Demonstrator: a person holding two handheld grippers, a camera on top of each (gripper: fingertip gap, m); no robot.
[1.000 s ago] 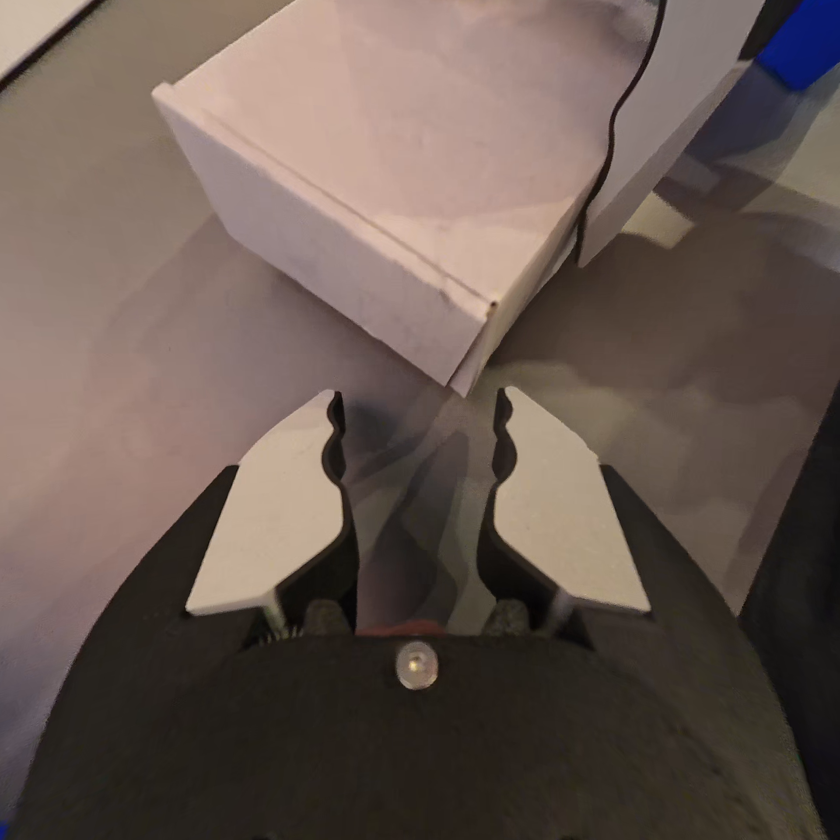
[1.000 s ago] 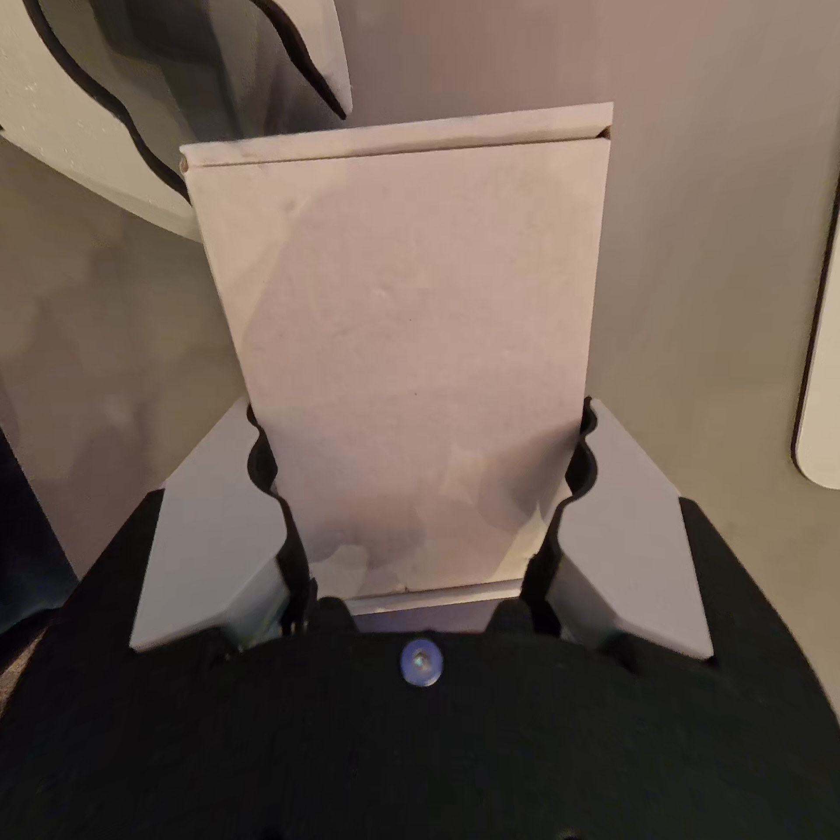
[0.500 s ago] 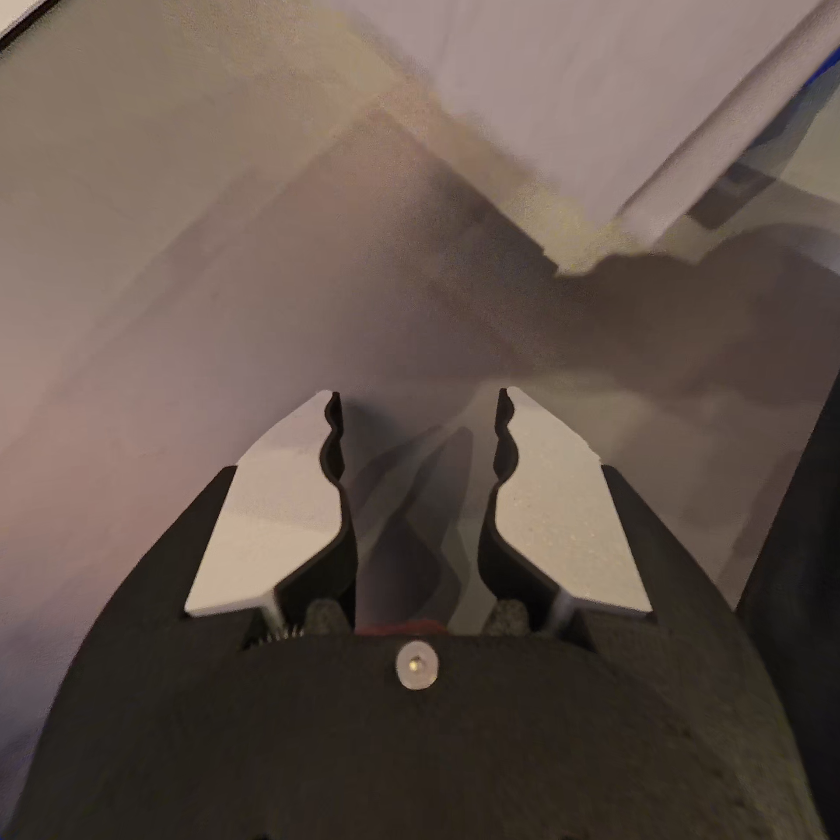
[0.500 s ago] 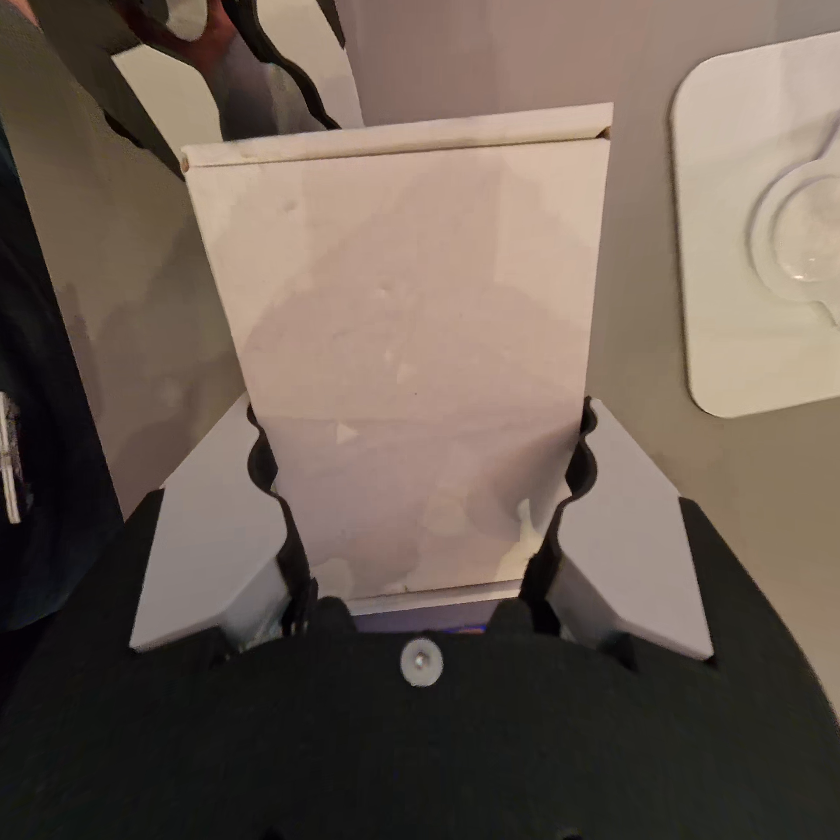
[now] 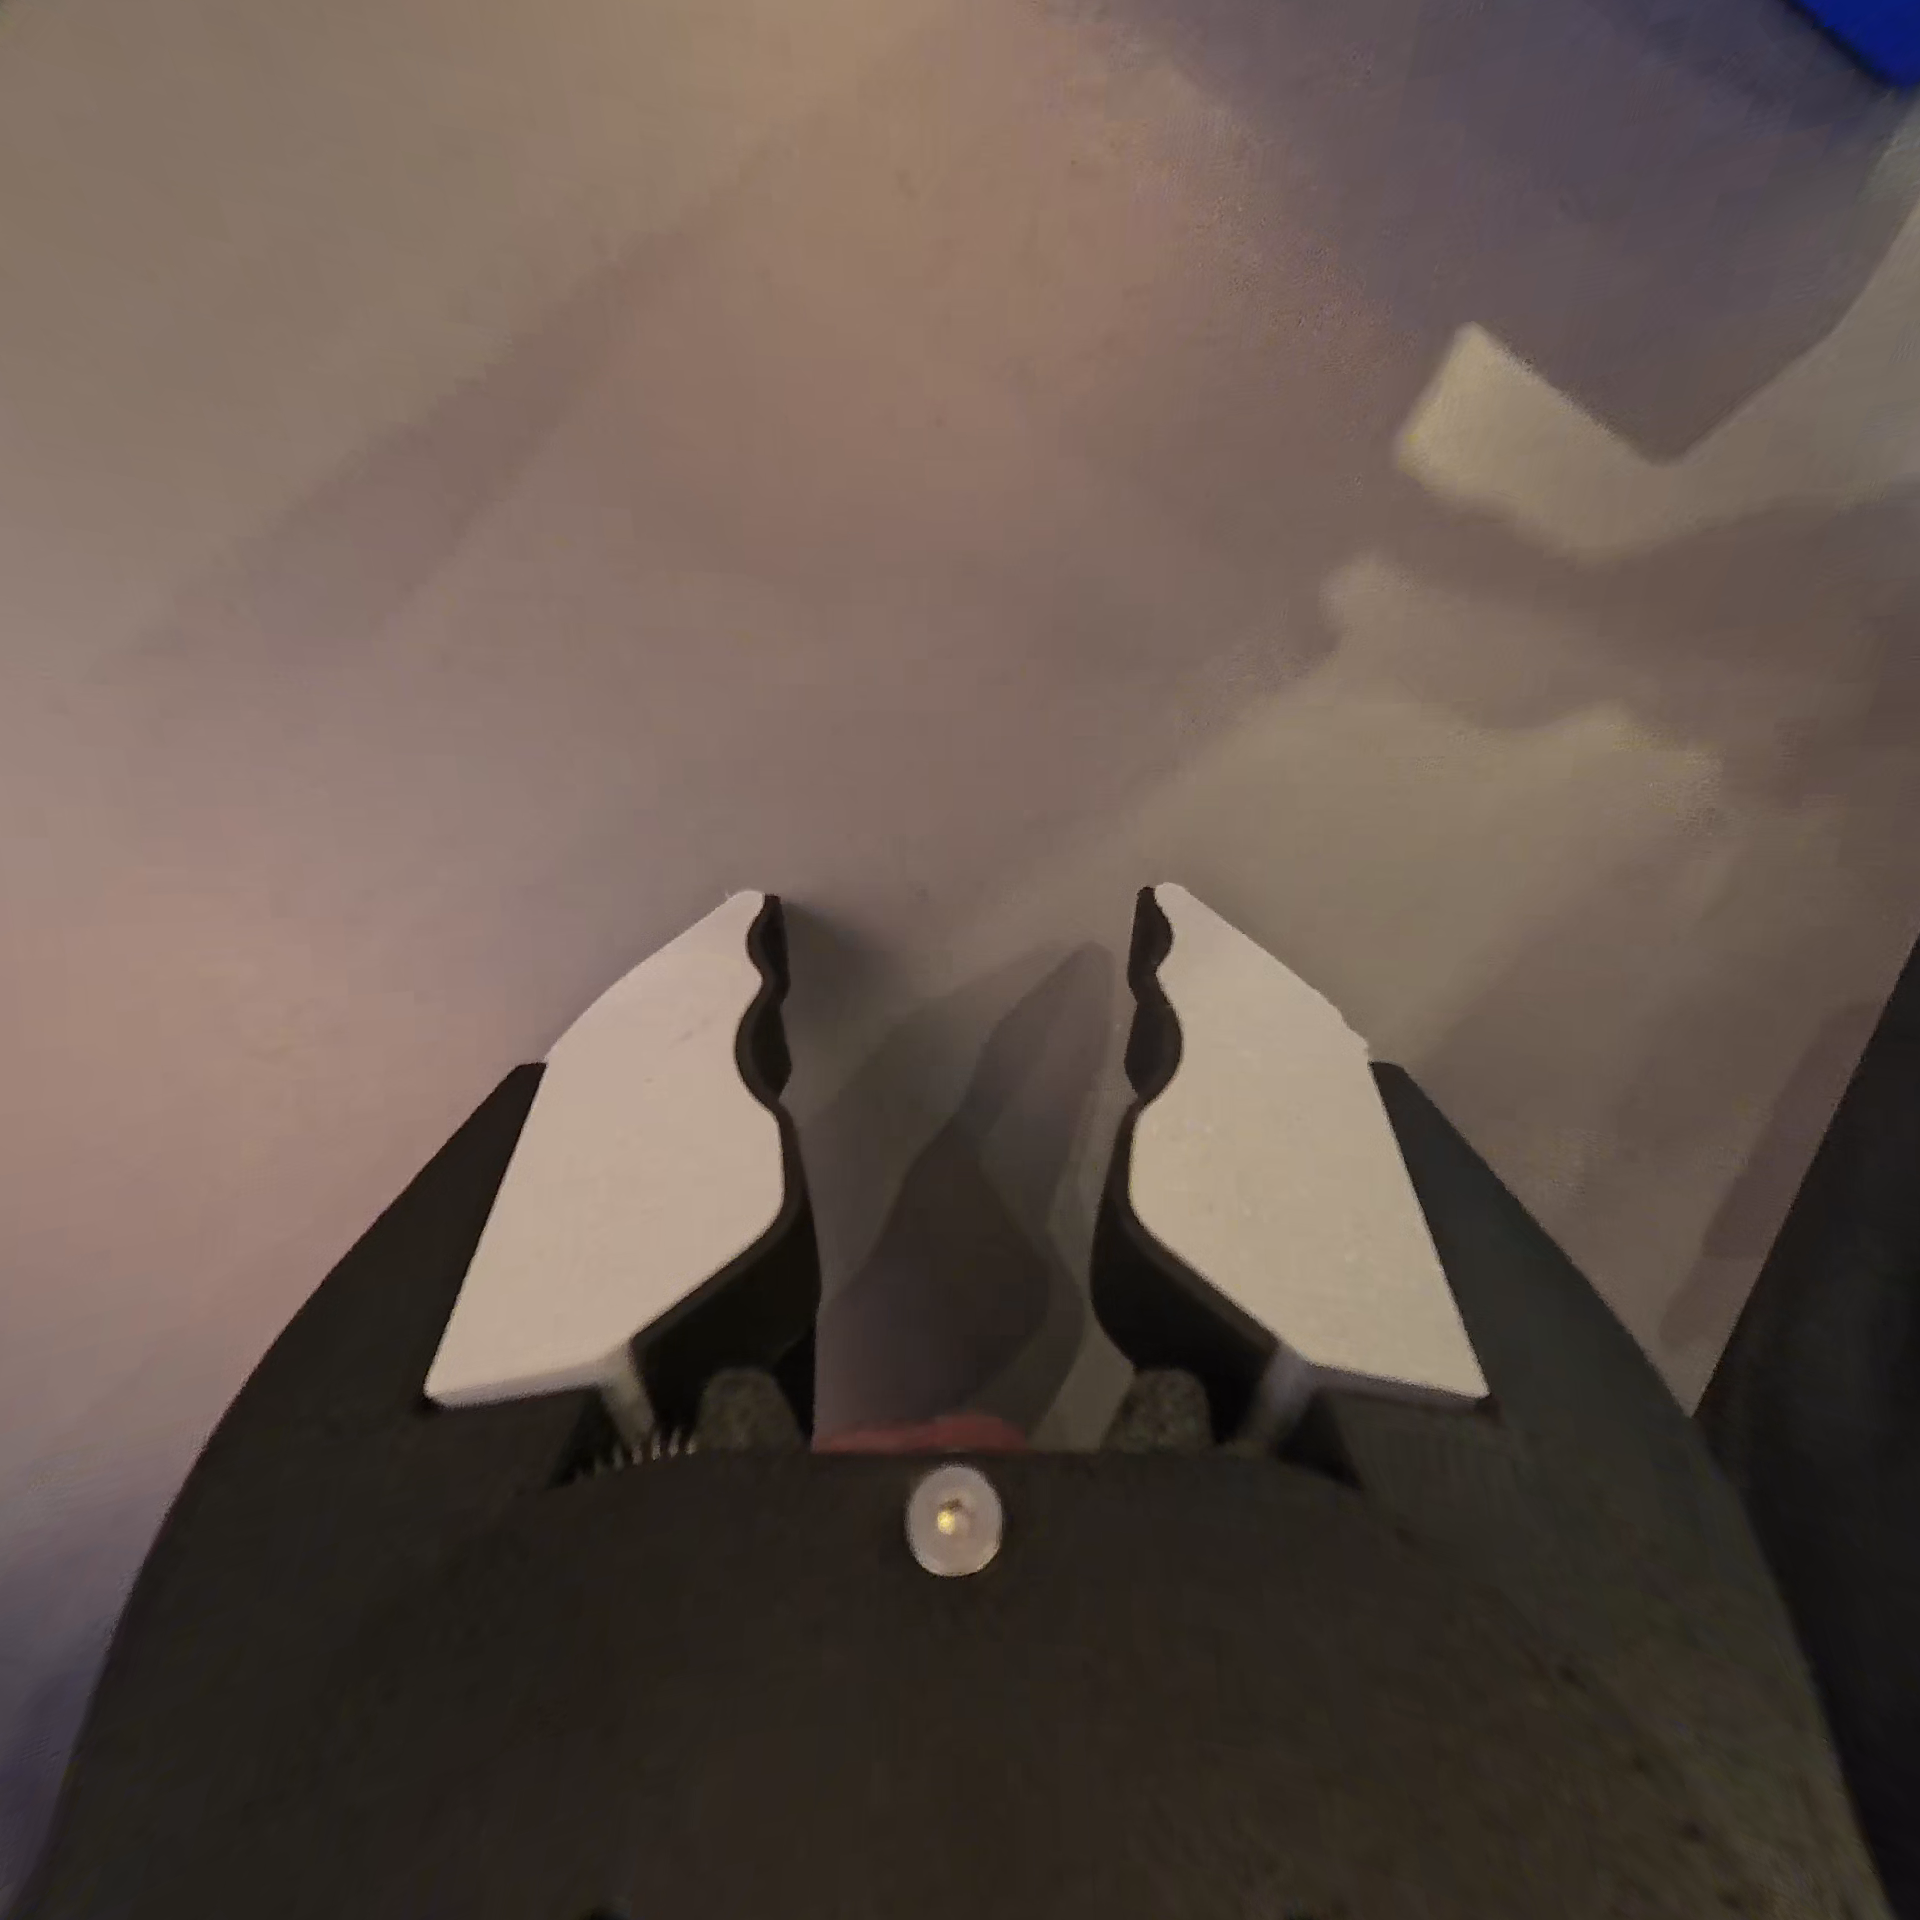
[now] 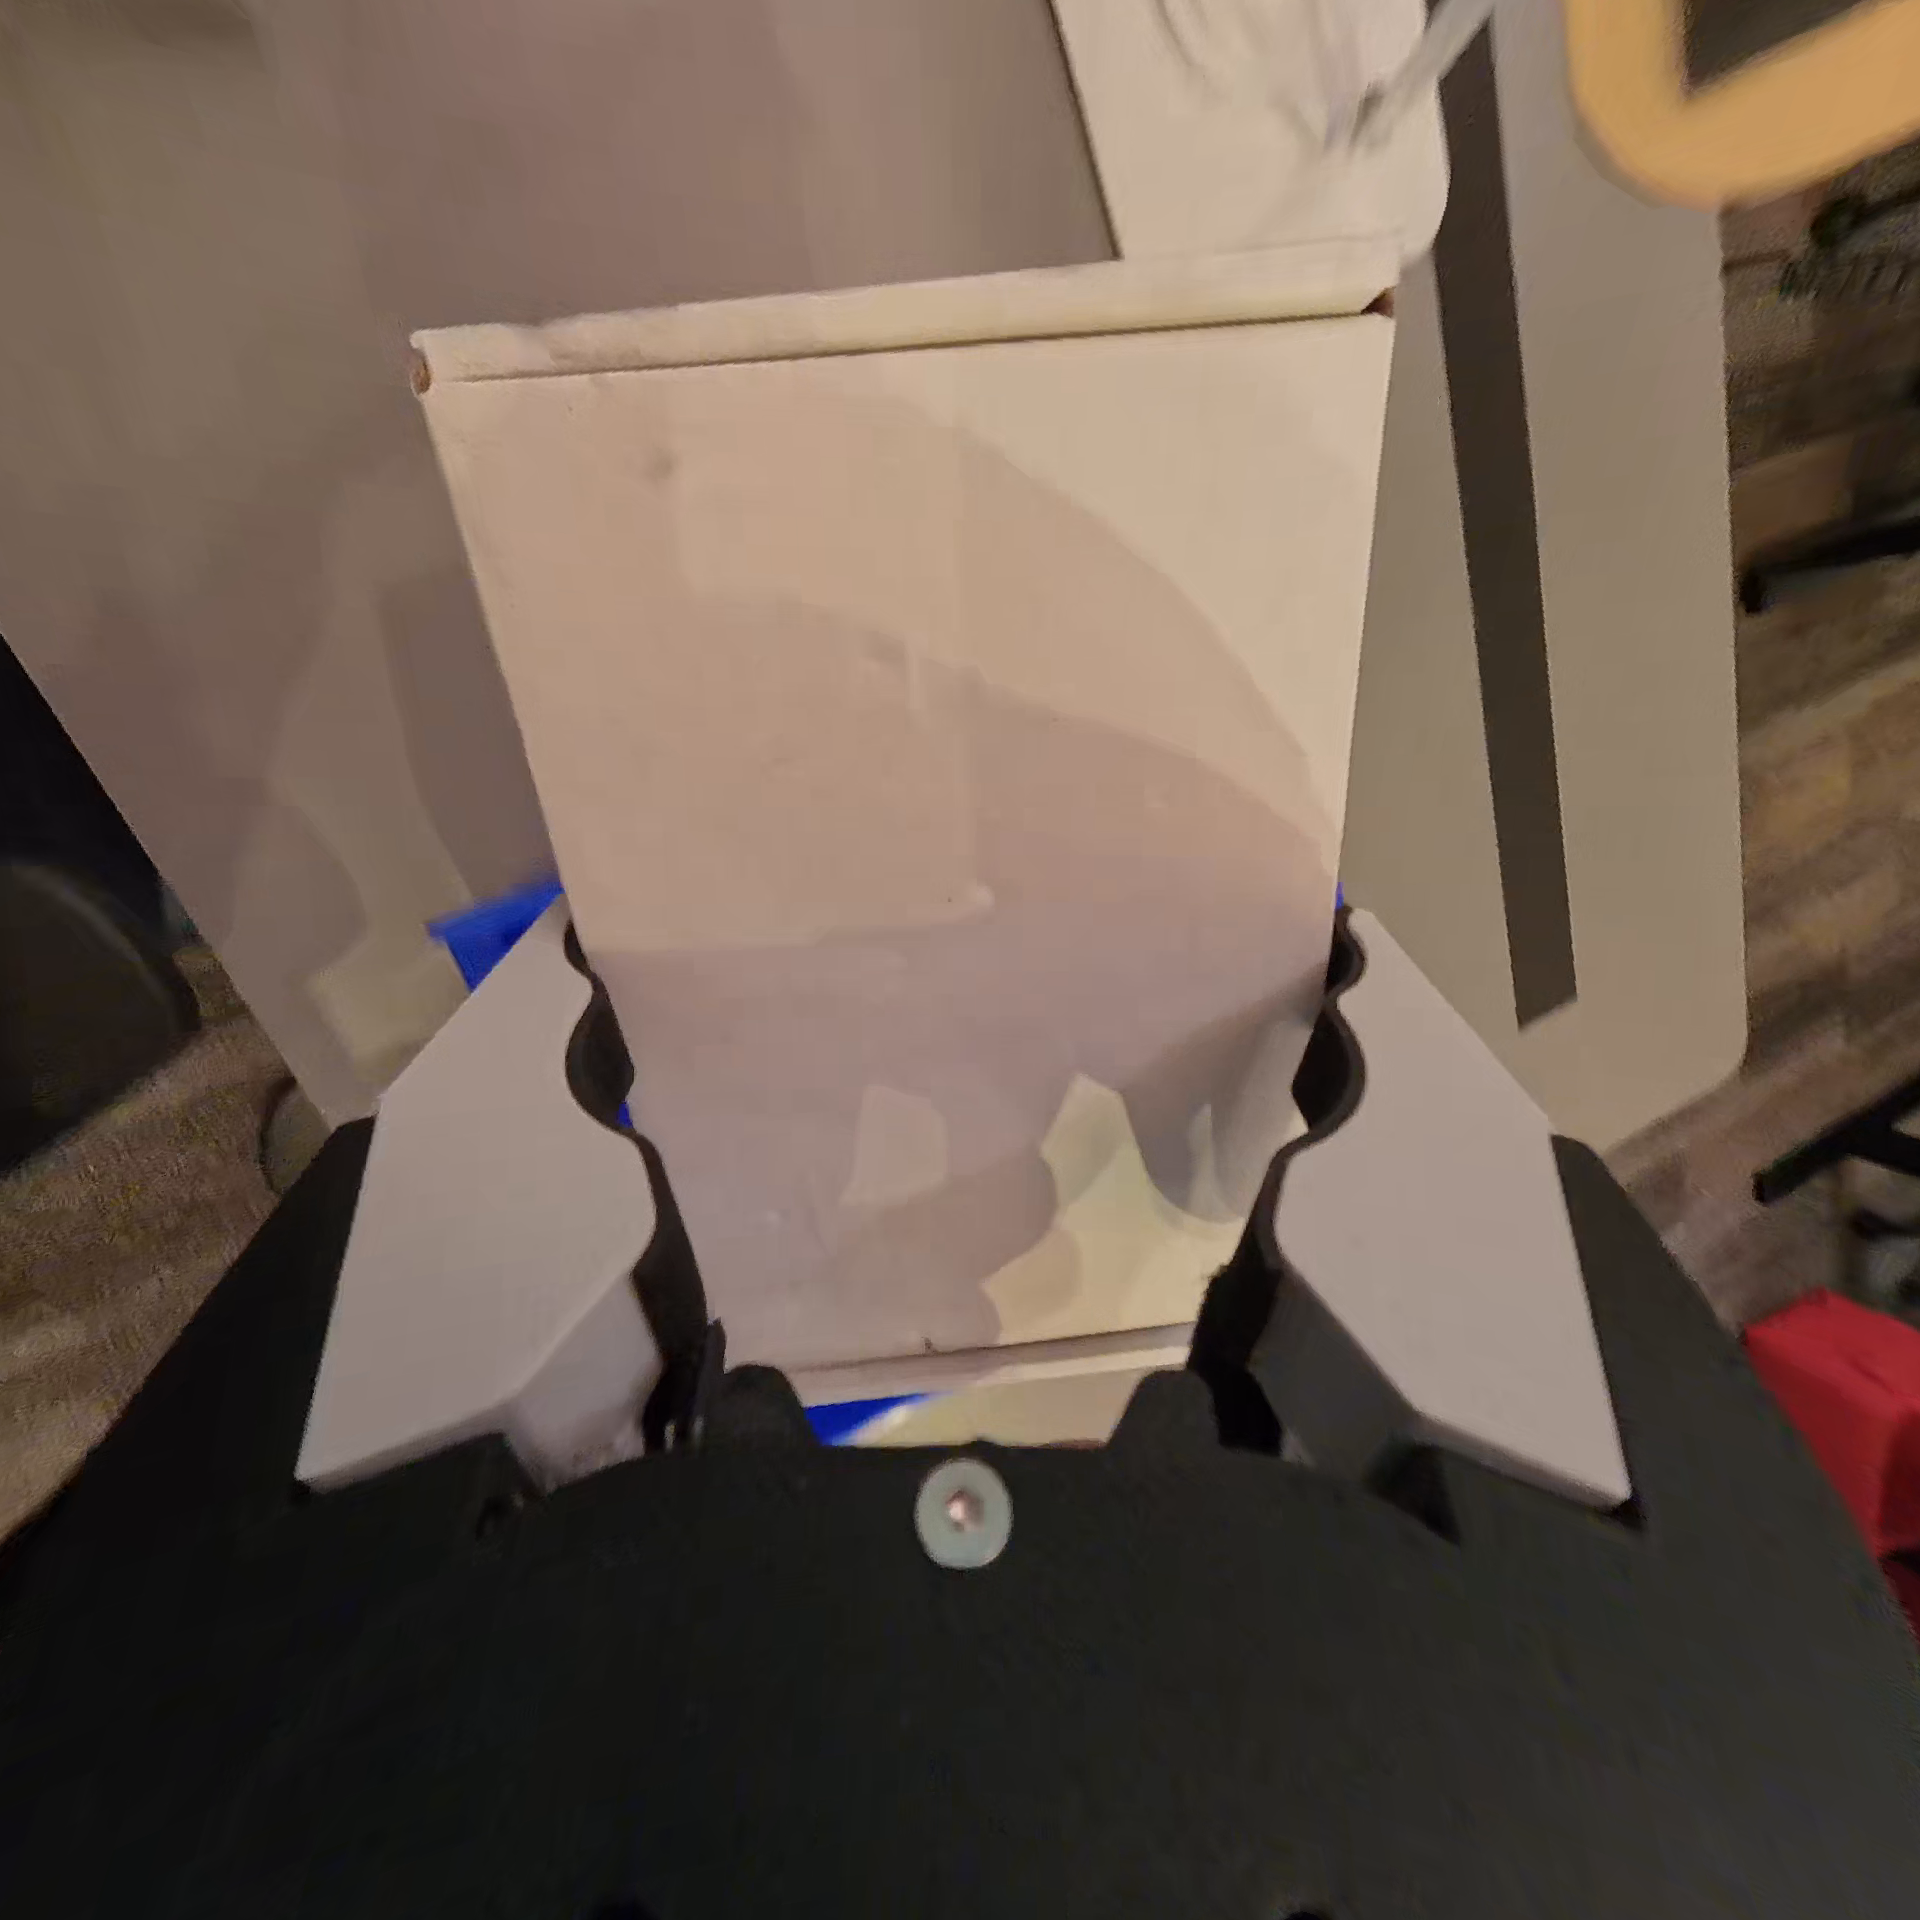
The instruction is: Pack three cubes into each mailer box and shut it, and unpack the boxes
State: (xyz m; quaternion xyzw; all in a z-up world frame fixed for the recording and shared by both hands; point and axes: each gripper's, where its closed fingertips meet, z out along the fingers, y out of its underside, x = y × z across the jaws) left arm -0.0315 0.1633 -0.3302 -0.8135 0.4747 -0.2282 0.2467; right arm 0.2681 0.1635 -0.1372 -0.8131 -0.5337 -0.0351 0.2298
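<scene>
Left tongs (image 5: 958, 914) released, box gone from view; right tongs (image 6: 961, 956) still grasping mailer box (image 6: 935, 748).

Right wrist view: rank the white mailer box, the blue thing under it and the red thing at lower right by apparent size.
1. White mailer box, largest, though nearest the camera.
2. Red thing and blue thing: similar slivers, both mostly hidden or cropped, so unranked.

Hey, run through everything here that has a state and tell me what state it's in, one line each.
Left tongs: open, empty, over the bare table.
Right tongs: shut on the mailer box.
Mailer box: closed, clamped by its two sides, held up off the table.
Blue thing: partly hidden beneath the box, state unclear.
</scene>
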